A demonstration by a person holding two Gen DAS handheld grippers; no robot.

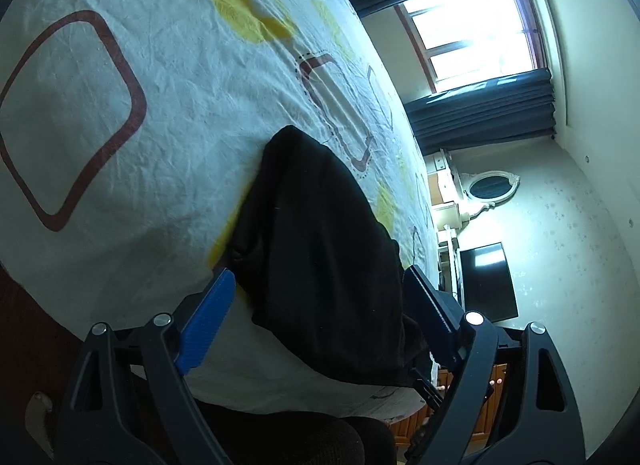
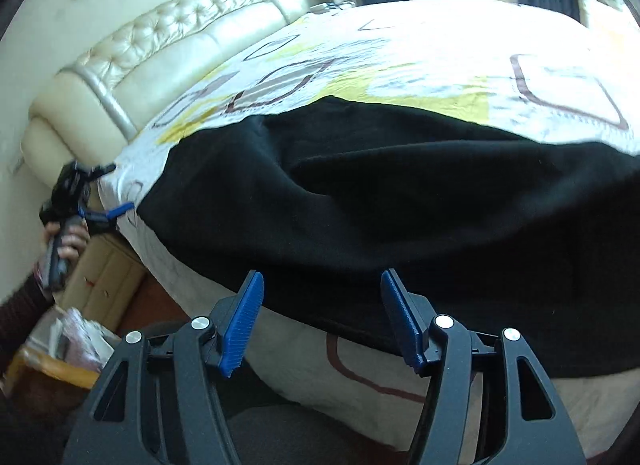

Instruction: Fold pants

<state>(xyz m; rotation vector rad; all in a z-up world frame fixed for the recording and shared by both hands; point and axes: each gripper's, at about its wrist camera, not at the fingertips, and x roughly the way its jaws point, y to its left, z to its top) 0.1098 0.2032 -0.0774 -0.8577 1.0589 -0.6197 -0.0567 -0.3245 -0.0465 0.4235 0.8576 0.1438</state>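
Observation:
Black pants lie folded on the patterned bed sheet, close to the bed's edge. My left gripper is open, its blue fingers standing either side of the near end of the cloth without pressing it. In the right wrist view the pants spread wide across the sheet and hang a little over the edge. My right gripper is open just in front of that edge, nothing pinched. The left gripper also shows there at the bed's left corner, held by a hand.
A cream tufted headboard runs along the left. A window with dark curtains, a dark screen and an oval mirror stand beyond the bed. A wooden bedside unit and a box of clutter sit at the floor.

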